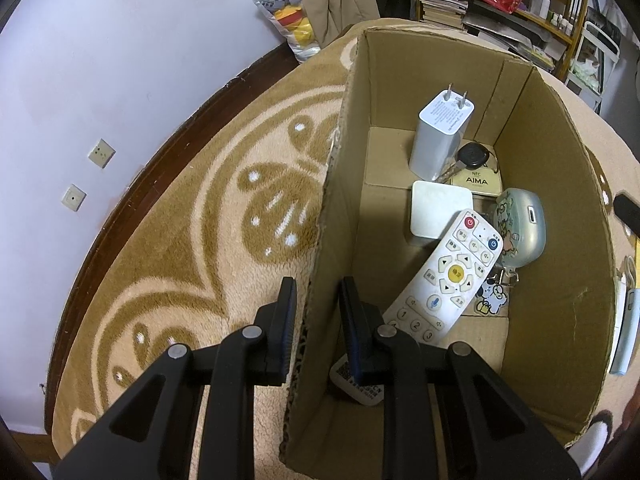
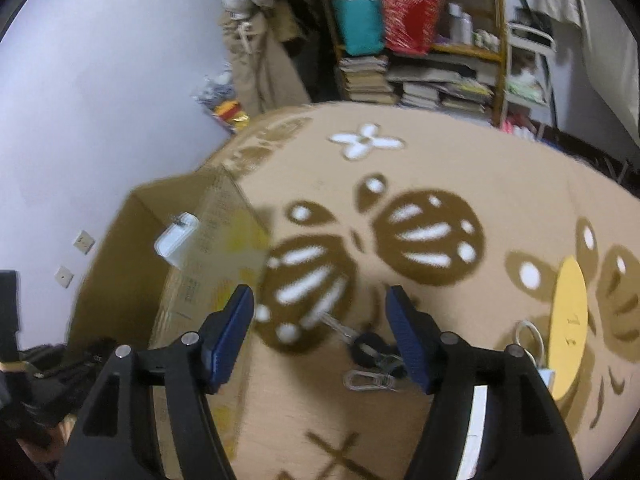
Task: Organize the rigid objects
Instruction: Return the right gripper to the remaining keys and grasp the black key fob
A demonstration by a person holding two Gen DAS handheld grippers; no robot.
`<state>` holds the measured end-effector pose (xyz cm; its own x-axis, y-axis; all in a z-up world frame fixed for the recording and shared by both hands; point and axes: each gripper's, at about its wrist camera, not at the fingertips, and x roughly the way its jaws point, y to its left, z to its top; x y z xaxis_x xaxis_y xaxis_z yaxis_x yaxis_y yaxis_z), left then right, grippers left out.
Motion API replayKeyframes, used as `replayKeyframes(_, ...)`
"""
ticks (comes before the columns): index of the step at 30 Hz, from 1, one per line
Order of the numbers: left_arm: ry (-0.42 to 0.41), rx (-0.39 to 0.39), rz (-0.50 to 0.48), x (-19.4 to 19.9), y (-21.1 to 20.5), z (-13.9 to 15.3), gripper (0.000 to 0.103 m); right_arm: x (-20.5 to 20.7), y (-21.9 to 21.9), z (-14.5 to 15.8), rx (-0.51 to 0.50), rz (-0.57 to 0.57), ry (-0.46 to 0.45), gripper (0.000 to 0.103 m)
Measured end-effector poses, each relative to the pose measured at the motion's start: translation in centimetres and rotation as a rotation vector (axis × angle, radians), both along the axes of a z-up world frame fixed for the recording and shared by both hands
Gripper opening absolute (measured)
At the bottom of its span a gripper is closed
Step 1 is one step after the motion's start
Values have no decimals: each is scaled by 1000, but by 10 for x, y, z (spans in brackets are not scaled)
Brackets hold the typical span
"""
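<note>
Because your left tongs (image 1: 316,320) pinch the cardboard box (image 1: 560,240) wall, it stays steady; your right tongs (image 2: 320,340) hang spread, empty, above the black key (image 2: 366,346).

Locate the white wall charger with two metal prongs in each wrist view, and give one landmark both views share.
Left wrist view: the white wall charger stands upright at the far end inside the brown cardboard box, upper centre.
Right wrist view: the charger shows at left of centre, inside the box.
Shared landmark: the two square wall sockets on the pale wall.
</note>
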<state>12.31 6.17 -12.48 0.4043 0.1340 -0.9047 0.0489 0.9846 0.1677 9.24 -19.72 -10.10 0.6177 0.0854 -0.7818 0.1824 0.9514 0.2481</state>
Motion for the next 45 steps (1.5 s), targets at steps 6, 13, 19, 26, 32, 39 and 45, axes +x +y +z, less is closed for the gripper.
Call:
replayKeyframes(6,0,9,-5,-1,-1,-1,22,-2,-24,-35,24,-59,75,73)
replayKeyframes(13,16,14,-4,-1,-2,-4,22,-5,-23,-47,-62,-60,117,73)
replayKeyframes(19,16,13,-4,-1,-3,-3,22,-1,-11,-51,-134,13,168,81)
replayKeyframes(26,16,16,-7,-2,-4,-3,22,-5,9,-60,-221,89,184,98)
replayKeyframes(32,16,15,-6,-2,-4,-3,22,-9,23,-65,-333,115,198,97)
replayKeyframes(39,16,14,-6,-2,-4,-3,22,-10,17,-63,-403,88,196,65)
replayKeyframes(45,17,11,-1,-2,-4,-3,22,-6,6,-52,-342,67,144,15)
